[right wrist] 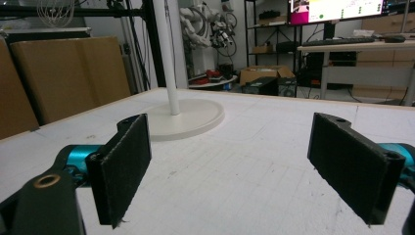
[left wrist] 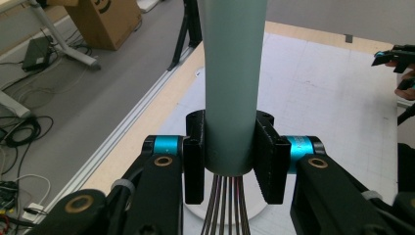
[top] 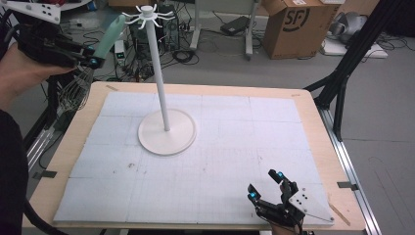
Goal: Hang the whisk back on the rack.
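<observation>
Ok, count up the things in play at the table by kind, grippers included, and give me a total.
Whisk: 1
Stand: 1
Grippers: 2, left gripper and right gripper
Total: 4

1 whisk (top: 83,78), 1 white stand (top: 166,132), 2 tools, 1 cardboard box (top: 292,27) behind table

Matt green whisk (top: 93,58) handle (smooth plastic), thin metal wires.
</observation>
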Demonstrator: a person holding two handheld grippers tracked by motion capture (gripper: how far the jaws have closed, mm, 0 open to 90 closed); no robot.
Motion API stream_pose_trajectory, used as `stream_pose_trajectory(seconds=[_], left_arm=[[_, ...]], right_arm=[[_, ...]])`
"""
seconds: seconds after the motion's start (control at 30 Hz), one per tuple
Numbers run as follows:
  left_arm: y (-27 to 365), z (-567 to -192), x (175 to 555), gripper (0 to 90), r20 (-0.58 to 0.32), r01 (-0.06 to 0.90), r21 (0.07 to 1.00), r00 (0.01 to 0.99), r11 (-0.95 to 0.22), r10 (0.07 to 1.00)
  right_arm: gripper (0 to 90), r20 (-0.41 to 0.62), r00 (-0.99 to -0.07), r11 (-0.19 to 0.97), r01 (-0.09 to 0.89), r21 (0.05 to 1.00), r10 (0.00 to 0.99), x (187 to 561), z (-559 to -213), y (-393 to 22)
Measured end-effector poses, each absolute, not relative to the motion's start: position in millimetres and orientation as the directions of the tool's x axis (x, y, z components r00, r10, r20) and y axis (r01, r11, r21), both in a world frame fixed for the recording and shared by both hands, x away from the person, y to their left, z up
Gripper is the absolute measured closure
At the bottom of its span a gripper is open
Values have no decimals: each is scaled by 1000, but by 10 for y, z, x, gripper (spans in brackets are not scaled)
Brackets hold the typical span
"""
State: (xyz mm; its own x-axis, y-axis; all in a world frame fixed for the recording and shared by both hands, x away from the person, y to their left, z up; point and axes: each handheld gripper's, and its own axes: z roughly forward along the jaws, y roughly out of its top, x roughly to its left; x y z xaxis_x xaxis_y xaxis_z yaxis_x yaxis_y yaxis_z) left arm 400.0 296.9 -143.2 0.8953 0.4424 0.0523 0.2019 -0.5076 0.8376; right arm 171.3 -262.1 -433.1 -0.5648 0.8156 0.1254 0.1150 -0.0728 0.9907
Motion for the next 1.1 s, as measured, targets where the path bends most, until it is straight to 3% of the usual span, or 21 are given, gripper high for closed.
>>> stream_pose_trajectory(seconds=[0.9,1.1], left_arm=[[2730,-1597,4165,692,69,203,816,896,-542,438],[2743,-1710,4190,690,48,207,839,893,-503,448]], right_arm=[[151,134,-557,-86,112,990,820,1705,-4326,-2653],[151,134,-551,-87,112,990,824,1695,-4326,-2659]])
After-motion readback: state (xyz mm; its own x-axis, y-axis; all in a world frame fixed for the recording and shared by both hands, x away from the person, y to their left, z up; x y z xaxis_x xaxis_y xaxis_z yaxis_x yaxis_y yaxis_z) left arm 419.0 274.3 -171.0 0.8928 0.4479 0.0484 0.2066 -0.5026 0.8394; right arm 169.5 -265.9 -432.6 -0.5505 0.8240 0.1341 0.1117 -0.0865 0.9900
